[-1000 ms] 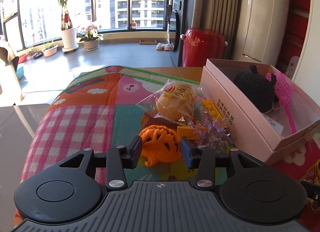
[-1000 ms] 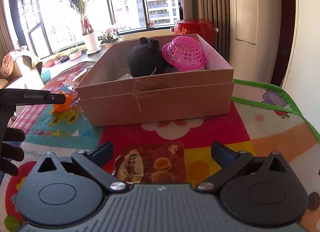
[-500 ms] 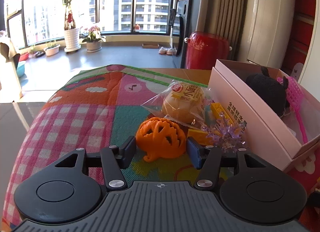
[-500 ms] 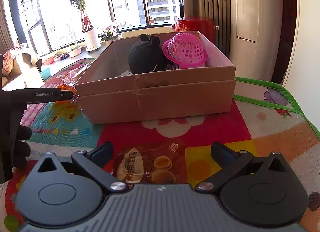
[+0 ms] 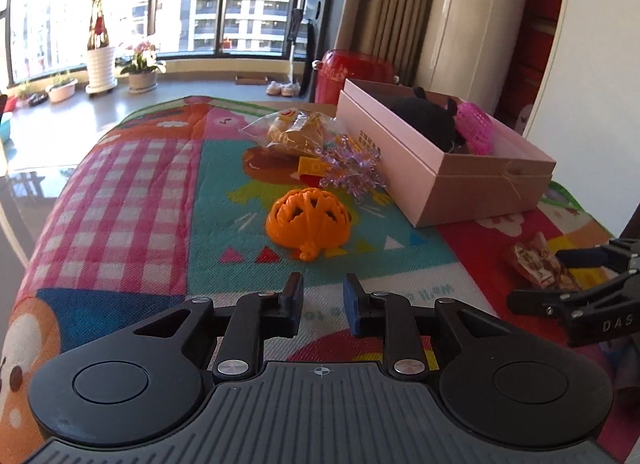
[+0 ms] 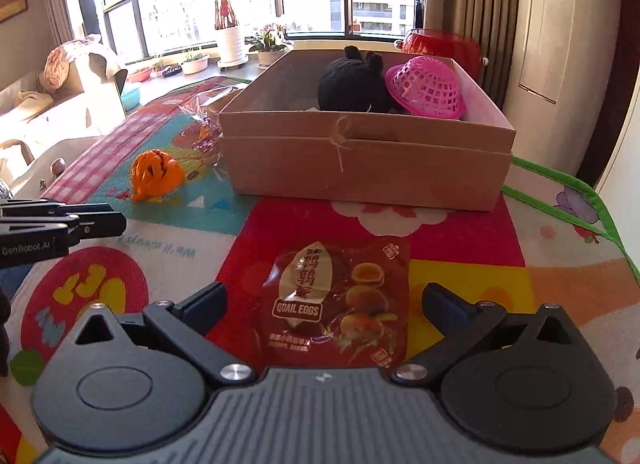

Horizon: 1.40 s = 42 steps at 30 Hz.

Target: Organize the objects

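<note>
We hover the right gripper [image 6: 324, 300], fingers wide and empty, over the packet [image 6: 334, 306] before the box [image 6: 368, 160]; next we close. Left gripper [image 5: 322, 298], narrowly apart, holds nothing.

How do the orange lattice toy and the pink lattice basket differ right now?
Colour: the orange lattice toy is orange, the pink lattice basket is pink. Place: the toy lies on the play mat left of the cardboard box; the basket sits inside the box beside the black plush. Pose: the toy rests dome up; the basket is tipped on its side. Both are openwork plastic domes.
</note>
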Each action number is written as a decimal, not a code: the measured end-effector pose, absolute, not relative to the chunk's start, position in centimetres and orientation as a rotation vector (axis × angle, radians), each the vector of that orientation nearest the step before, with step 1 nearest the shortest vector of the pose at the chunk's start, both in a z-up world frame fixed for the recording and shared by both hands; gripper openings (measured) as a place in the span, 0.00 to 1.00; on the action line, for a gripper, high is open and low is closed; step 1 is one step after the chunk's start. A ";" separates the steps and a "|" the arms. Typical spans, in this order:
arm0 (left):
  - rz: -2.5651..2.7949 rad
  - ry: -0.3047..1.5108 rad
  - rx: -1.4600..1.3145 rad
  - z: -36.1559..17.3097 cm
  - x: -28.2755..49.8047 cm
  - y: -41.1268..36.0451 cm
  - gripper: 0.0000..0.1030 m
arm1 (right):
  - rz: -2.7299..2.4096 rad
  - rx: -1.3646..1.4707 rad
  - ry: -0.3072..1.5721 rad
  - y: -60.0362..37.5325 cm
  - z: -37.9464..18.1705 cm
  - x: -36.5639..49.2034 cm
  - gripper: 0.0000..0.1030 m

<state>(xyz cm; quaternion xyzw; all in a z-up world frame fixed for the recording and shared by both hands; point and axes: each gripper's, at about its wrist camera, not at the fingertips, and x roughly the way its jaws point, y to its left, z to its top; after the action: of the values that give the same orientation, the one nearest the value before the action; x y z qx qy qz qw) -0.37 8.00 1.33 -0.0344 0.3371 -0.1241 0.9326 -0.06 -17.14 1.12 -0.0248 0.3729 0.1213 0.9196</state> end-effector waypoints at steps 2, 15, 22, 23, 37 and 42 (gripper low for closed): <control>-0.246 0.677 -0.062 1.9 -0.1 8.0 0.25 | 0.246 -0.051 0.766 -17.1 1.1 0.2 1.00; -0.389 0.788 0.027 1.5 1.2 3.8 0.75 | 0.238 -0.065 0.765 -16.9 1.0 0.6 1.00; -0.304 0.624 0.015 3.6 0.3 5.5 0.70 | 0.239 -0.061 0.763 -16.9 1.0 0.7 1.00; -0.277 0.604 0.018 3.9 0.6 5.8 0.70 | 0.238 -0.063 0.763 -16.9 1.0 0.7 1.00; -0.194 0.698 0.069 0.6 6.3 6.0 0.63 | 0.234 -0.070 0.763 -16.8 0.9 0.7 1.00; -0.231 0.709 0.056 1.0 3.5 6.0 0.63 | 0.218 -0.070 0.760 -16.8 1.1 0.3 0.99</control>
<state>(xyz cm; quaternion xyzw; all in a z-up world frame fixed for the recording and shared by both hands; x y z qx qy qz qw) 3.48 6.01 0.98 0.0273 0.3465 -0.1128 0.9309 0.29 -16.80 1.12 -0.0341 0.3701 0.1061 0.9223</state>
